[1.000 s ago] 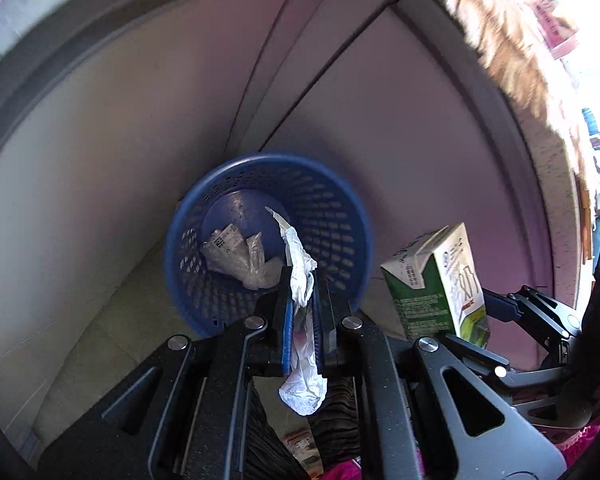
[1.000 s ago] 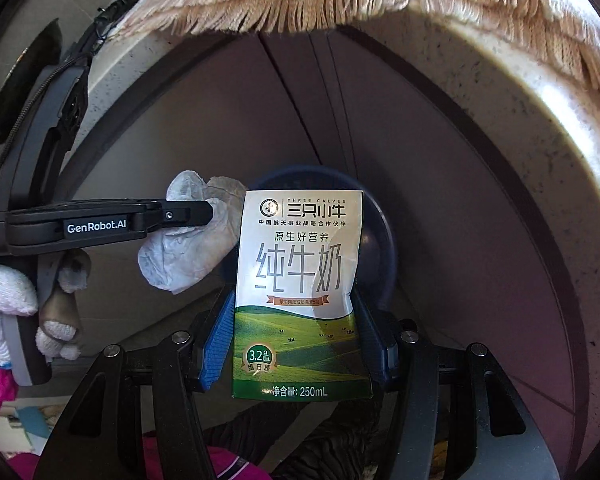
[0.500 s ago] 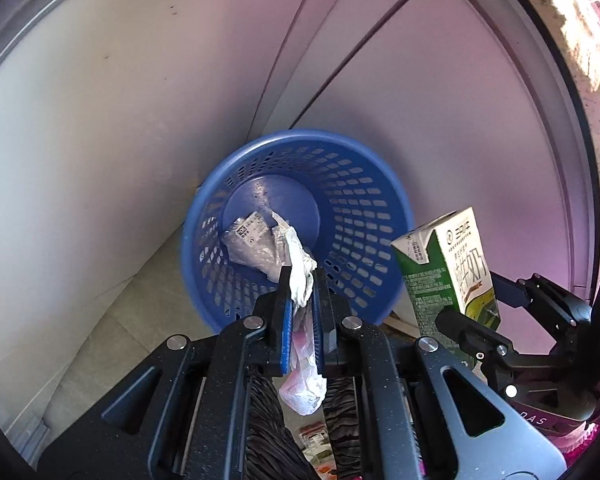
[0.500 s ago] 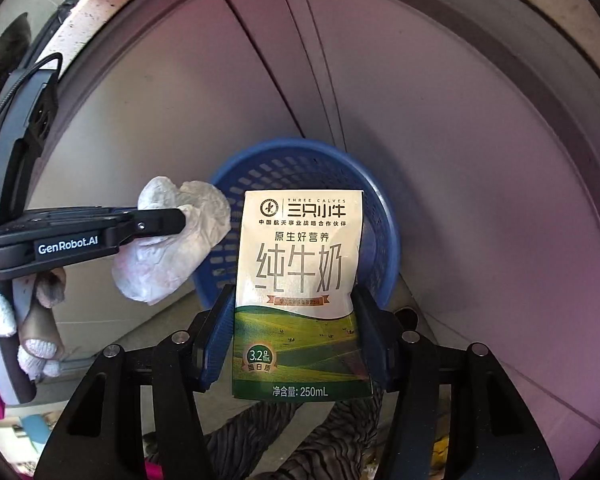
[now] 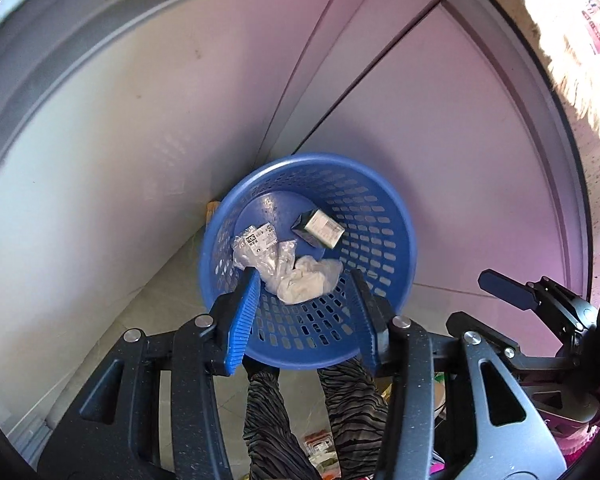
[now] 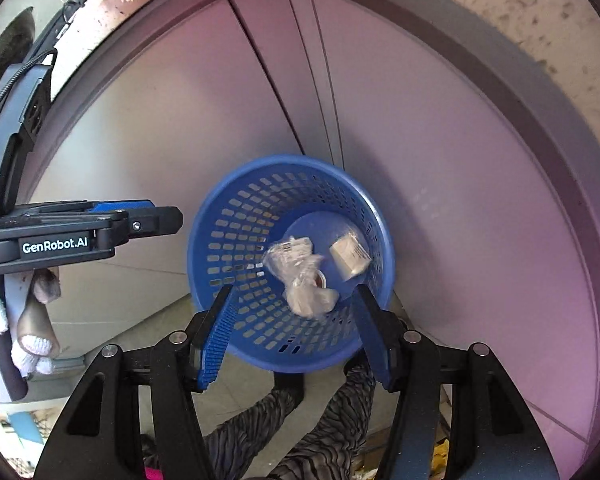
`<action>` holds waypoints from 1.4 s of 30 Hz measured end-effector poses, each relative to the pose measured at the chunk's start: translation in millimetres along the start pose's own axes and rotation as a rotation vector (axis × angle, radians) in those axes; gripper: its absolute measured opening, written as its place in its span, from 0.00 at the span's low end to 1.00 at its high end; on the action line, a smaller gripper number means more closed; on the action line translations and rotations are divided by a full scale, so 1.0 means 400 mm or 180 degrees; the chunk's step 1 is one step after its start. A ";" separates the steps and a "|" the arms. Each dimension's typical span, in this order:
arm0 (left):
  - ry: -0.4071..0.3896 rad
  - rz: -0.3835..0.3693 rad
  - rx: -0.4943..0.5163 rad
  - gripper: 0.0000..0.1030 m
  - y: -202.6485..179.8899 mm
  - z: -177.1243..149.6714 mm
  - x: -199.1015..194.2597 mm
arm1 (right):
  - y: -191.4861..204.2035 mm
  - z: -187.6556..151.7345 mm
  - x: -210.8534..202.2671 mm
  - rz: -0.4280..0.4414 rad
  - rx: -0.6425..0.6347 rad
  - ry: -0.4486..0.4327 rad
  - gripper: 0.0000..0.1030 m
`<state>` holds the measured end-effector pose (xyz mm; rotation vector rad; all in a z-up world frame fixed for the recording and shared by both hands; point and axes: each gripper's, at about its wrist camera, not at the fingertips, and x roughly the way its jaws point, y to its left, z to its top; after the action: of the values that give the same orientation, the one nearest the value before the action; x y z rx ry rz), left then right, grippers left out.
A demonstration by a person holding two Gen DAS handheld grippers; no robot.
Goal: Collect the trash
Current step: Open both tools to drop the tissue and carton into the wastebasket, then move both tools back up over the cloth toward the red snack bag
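A blue mesh basket (image 5: 374, 216) (image 6: 236, 232) stands on the floor in a corner, directly below both grippers. On its bottom lie a milk carton (image 5: 319, 229) (image 6: 350, 258), a crumpled white tissue (image 5: 306, 282) (image 6: 310, 300) and a clear printed wrapper (image 5: 256, 240) (image 6: 288, 251). My left gripper (image 5: 304, 316) (image 6: 172, 220) hovers over the near rim; its jaws are opening and hold nothing. To its right, my right gripper (image 6: 296, 336) (image 5: 500, 286) also stands open and empty above the basket.
Pale cabinet panels (image 5: 420, 128) meet behind the basket. A fringed cloth (image 5: 560, 52) hangs over a speckled counter edge (image 6: 540, 32) above. Striped trouser legs (image 5: 352, 408) and tiled floor (image 5: 168, 300) lie under the grippers. A white-gloved hand (image 6: 32, 344) holds the left gripper.
The left jaws have spread and the tissue has dropped into the basket. The milk carton has left the right gripper and now lies in the basket too.
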<state>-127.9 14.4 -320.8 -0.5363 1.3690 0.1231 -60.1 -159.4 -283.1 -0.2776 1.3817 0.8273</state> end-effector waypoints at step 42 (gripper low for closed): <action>-0.1518 0.0363 0.1362 0.59 -0.418 0.308 -0.538 | -0.194 0.237 -0.587 0.0285 0.0144 -0.1224 0.66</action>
<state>1.2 -30.7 -54.8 -0.0580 0.9191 0.0431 70.1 -237.2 -65.9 -0.0176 1.0554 0.8707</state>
